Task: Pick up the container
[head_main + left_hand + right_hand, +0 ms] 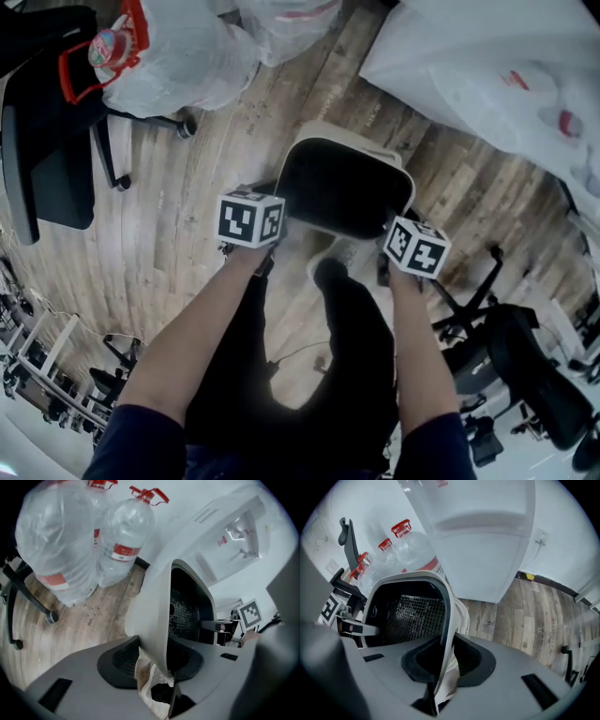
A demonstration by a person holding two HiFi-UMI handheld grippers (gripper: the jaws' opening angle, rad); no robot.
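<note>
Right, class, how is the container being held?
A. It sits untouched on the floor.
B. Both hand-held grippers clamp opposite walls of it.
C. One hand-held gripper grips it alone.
B: the left hand-held gripper and the right hand-held gripper each pinch a wall of the container.

I'm looking down on a wood-plank floor, with 1 black office chair at left, more chairs at right, red-capped water jugs and a white dispenser.
</note>
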